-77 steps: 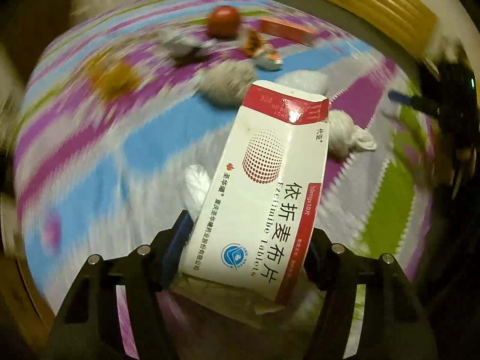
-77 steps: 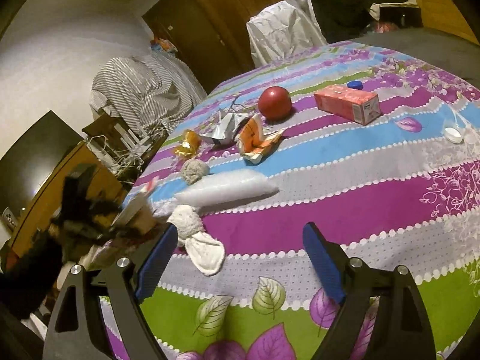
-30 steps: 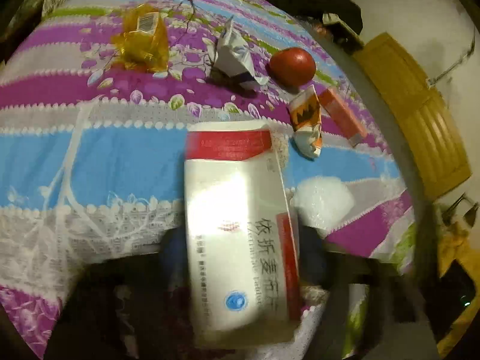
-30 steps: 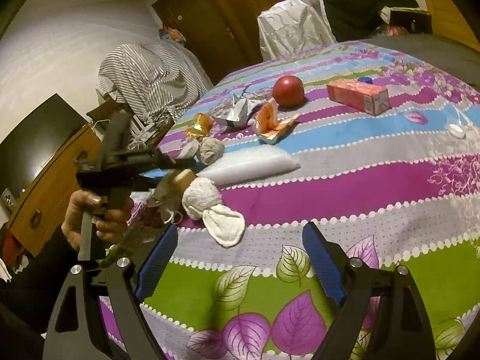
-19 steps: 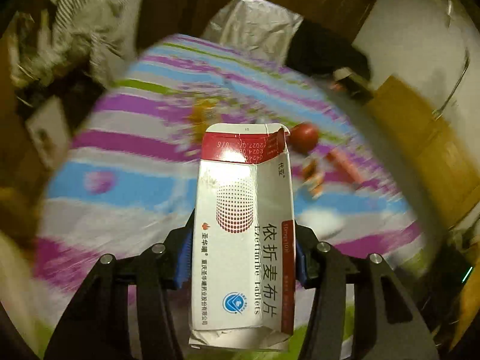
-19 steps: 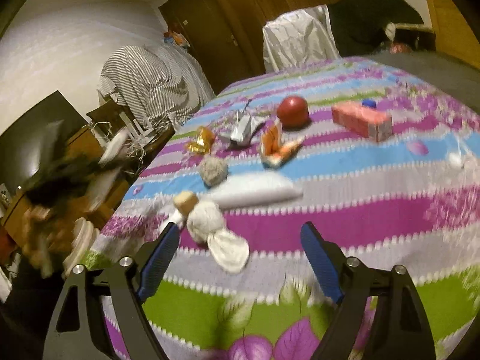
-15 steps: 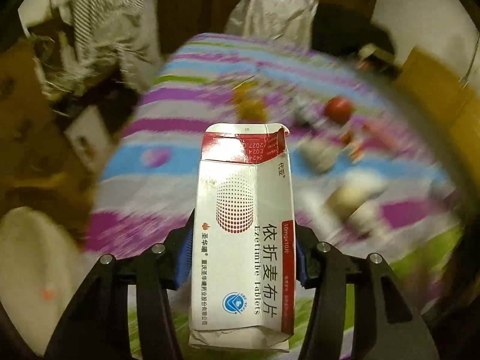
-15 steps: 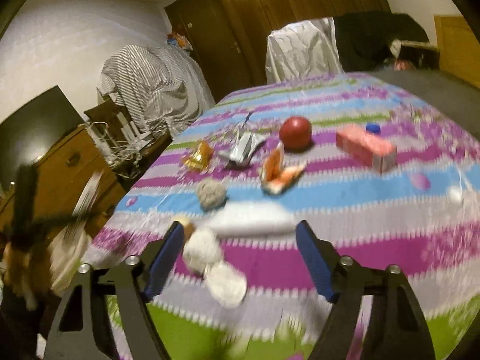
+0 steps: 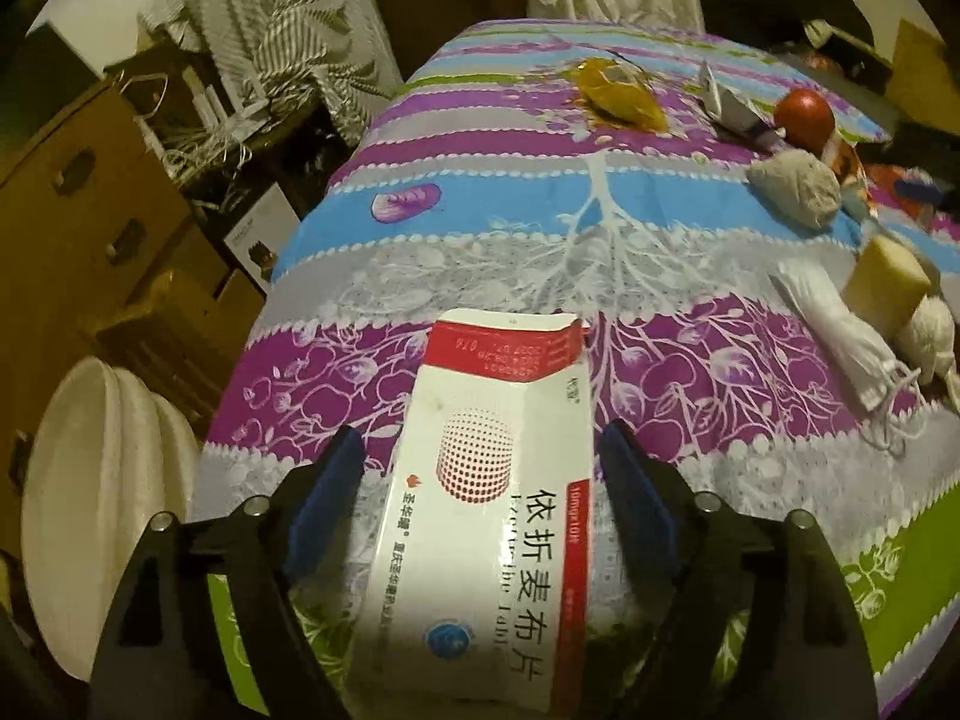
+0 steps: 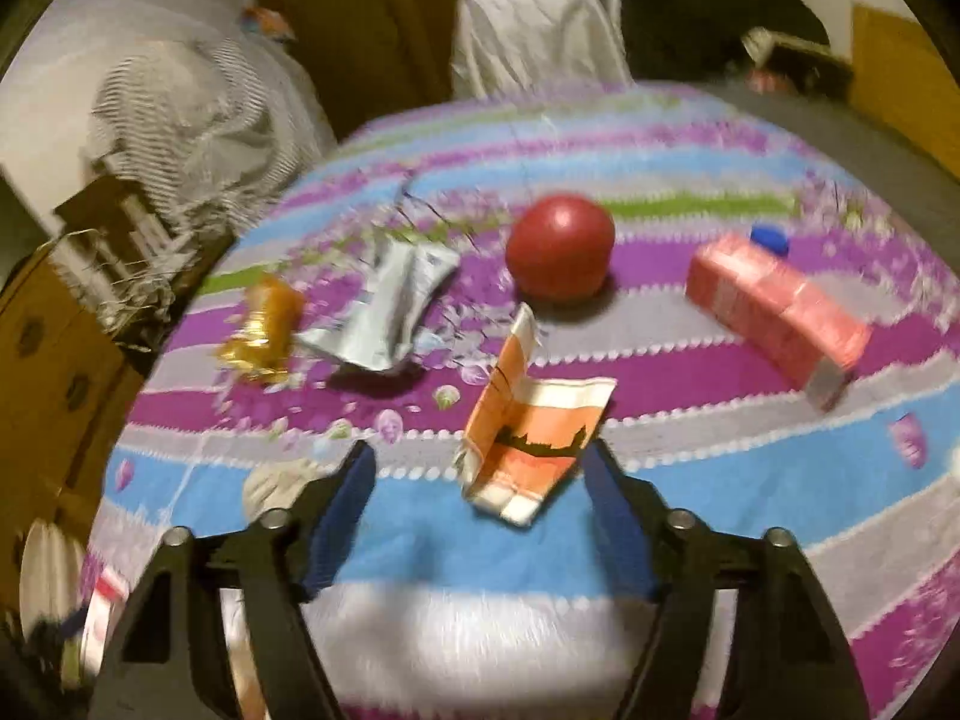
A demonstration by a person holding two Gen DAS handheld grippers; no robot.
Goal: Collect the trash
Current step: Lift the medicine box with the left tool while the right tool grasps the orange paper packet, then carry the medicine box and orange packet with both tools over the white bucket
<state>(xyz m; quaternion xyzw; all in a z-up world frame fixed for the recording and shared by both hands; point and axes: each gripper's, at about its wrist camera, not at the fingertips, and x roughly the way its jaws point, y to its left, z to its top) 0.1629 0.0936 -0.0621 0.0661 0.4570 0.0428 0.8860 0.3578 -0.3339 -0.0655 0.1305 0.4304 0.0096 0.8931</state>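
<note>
The left claw (image 9: pixel 480 480) is opening, releasing the medicine box (image 9: pixel 480 504) near the surface's (image 9: pixel 540 240) edge, while the open, empty right claw (image 10: pixel 477 486) is now reaching toward the orange wrapper (image 10: pixel 528 438), probably the next grasp.

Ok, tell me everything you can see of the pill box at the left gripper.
The pill box is a flattened white carton with a red band at its far end, a red side stripe, a red dot pattern and dark Chinese lettering. Its far flap is open and it looks creased. It lies lengthwise between the fingers of the left gripper, pointing away over the striped cloth. The jaws are opening, with gaps showing on both sides, so it looks released.
</note>
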